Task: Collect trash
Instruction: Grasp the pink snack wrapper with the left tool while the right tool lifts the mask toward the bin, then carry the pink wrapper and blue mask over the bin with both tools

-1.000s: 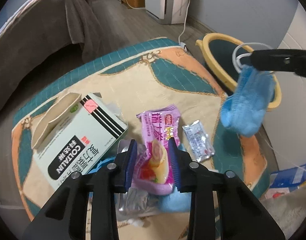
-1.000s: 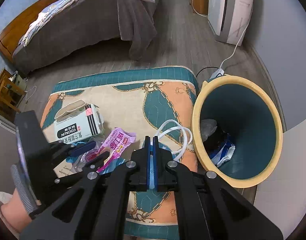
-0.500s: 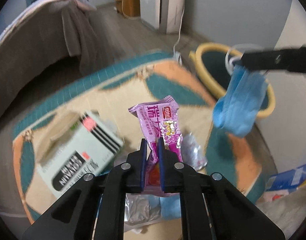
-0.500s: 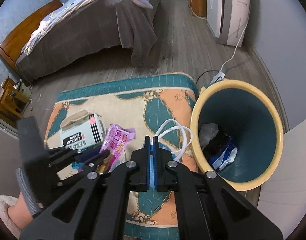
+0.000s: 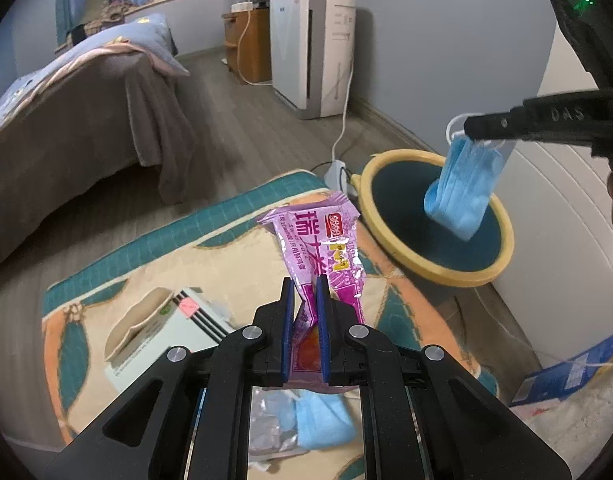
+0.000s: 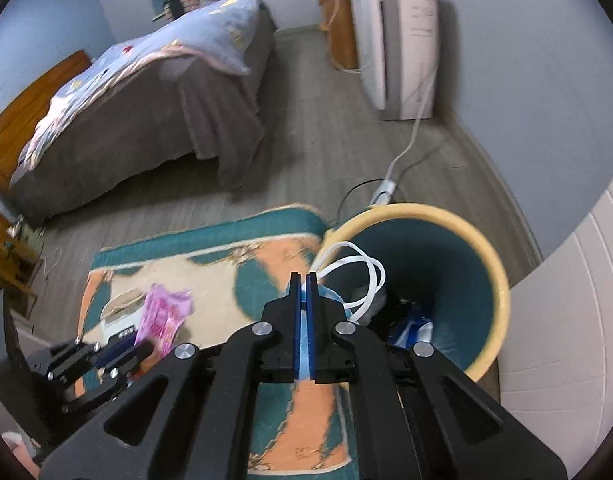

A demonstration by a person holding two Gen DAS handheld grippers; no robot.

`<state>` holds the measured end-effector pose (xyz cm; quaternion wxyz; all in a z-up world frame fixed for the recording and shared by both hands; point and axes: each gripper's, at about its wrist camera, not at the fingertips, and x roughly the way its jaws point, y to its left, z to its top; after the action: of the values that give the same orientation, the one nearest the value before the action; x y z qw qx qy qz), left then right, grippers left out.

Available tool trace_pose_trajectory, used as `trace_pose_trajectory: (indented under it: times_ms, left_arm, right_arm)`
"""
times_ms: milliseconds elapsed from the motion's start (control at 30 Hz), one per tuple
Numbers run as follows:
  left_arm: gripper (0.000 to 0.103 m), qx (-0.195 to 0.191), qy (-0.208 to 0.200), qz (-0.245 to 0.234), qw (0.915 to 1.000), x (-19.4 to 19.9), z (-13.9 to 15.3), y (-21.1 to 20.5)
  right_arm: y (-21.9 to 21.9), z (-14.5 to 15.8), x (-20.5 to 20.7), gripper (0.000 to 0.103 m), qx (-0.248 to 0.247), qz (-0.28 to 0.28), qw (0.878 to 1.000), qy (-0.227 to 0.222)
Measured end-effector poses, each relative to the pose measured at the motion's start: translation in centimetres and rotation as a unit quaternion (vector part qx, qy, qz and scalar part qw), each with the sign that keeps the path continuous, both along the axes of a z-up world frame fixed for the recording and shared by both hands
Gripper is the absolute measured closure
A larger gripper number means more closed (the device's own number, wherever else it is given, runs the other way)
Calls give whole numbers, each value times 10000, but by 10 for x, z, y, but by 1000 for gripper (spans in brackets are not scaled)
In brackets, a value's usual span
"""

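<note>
Jaws clenched both sides — left gripper (image 5: pixel 305 292) grasping pink snack wrapper (image 5: pixel 320 248), right gripper (image 6: pixel 303 286) grasping blue face mask (image 5: pixel 464 192) over bin (image 5: pixel 502 216) at 2 o'clock

A home bedroom: a made bed (image 6: pixel 146 92), wood floor (image 6: pixel 306 152), patterned quilted mat (image 5: pixel 226 256) and an air purifier (image 5: pixel 310 48).

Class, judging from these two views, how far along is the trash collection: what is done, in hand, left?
Done: some trash lies inside the bin. In hand: the right tool holds a blue mask over the bin; the left tool grips a pink wrapper. Left: the carton, another mask and a clear wrapper on the mat.
</note>
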<state>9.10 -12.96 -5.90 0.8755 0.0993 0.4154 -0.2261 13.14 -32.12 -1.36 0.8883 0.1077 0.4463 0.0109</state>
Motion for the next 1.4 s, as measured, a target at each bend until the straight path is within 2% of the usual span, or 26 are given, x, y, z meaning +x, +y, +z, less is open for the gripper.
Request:
trace_pose_trajectory:
  times_ms: [300,500,700,867,1000,1167,1400]
  left_arm:
    - [91,149,-34,-354,9993,-11,0,-28]
    - [91,66,-38,-596,9982,-16,6,-54]
    - [91,39,73,-796,9968,-15,3,-84]
    - [91,197,86,-1009,9947,-10,-2,-112]
    - [91,105,290,-1044,9941,-1,-8,-125]
    - [91,269,333,-1064,9934,7,-19,-140]
    - [91,326,498,-955,9937,23,-38,-154]
  right_arm:
    - [-60,-5,-3,101,216,-663,9976,-30]
    - [-84,-18,-3,101,220,-907,9956,98]
    - [-91,-22,-4,101,266,-926,9952,158]
    - [-98,-29,-4,101,240,-1048,9939,234]
    - [-112,-49,-2,101,300,-1282,9900,508]
    - [-122,-68,-1,101,317,-1424,9864,758]
    - [-118,-61,0,101,156,-1412,9883,555]
